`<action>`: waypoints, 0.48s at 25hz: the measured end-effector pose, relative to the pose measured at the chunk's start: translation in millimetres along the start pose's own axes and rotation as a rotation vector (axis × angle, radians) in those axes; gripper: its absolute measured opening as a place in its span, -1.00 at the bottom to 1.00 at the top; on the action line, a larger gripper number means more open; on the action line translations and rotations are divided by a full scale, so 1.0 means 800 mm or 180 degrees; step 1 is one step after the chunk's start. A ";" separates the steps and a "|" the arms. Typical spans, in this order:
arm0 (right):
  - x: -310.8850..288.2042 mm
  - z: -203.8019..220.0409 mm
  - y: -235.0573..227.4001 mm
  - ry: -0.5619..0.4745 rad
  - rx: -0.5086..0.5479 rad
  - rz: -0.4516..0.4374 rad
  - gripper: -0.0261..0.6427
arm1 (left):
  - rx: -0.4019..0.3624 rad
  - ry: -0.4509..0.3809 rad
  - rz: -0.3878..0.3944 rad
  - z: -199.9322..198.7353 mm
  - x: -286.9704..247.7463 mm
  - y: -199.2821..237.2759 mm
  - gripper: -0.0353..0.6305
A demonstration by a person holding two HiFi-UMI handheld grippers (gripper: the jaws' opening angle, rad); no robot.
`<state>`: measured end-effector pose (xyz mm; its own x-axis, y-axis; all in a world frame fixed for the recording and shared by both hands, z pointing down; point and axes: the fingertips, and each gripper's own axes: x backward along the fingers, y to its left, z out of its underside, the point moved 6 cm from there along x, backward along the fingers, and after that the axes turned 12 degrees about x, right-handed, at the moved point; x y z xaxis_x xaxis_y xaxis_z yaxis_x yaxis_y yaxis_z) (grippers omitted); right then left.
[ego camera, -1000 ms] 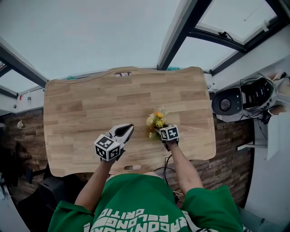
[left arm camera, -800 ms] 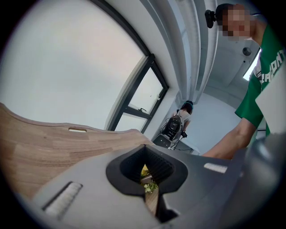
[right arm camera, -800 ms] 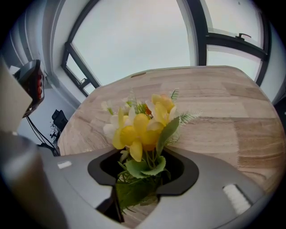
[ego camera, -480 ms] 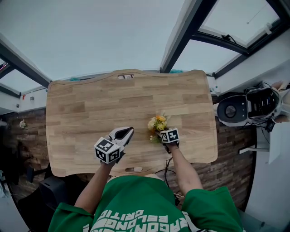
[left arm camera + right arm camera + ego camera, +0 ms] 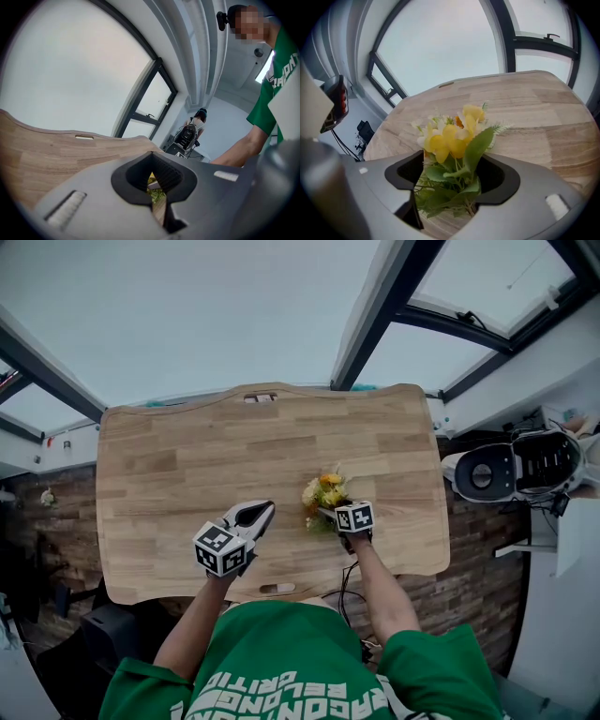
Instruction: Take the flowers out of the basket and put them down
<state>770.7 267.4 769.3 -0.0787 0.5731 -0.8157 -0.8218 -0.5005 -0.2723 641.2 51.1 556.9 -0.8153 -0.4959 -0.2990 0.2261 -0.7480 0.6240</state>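
A small bunch of yellow and white flowers [image 5: 323,493] with green leaves lies on the wooden table [image 5: 187,456], right of the middle. My right gripper [image 5: 330,513] stands over its stem end, pointing steeply down. In the right gripper view the flowers [image 5: 454,140] lie between the jaws, which have just been opening; my right gripper [image 5: 452,159] is open, its pads off the stems. My left gripper [image 5: 265,509] rests to the left of the bunch, shut and empty. Through a slit in my left gripper [image 5: 151,155] a bit of the flowers [image 5: 154,190] shows. No basket is in view.
A white and black machine [image 5: 506,465] stands on the floor right of the table. A cable [image 5: 347,582] hangs below the near table edge. Slots are cut into the far edge [image 5: 255,397] and the near edge [image 5: 274,588]. A person [image 5: 194,126] stands far off.
Both grippers and the flowers keep their places on the table; only the head view has shifted slightly.
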 end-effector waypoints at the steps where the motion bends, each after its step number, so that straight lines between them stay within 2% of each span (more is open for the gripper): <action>1: 0.003 -0.003 0.000 -0.0044 0.0008 -0.0016 0.16 | -0.0002 0.0001 0.0008 0.000 0.000 -0.001 -0.84; 7: 0.035 -0.025 0.007 -0.0328 0.0095 0.0001 0.21 | -0.0049 0.0006 0.0108 -0.002 0.001 -0.011 -0.84; 12: 0.073 -0.045 0.012 -0.0613 0.0138 0.0170 0.22 | -0.0104 0.0004 0.0211 -0.005 0.003 -0.017 -0.84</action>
<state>778.3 272.6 700.5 -0.2259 0.6622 -0.7145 -0.8368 -0.5075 -0.2057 638.1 58.4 544.4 -0.7973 -0.5454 -0.2587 0.2970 -0.7275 0.6185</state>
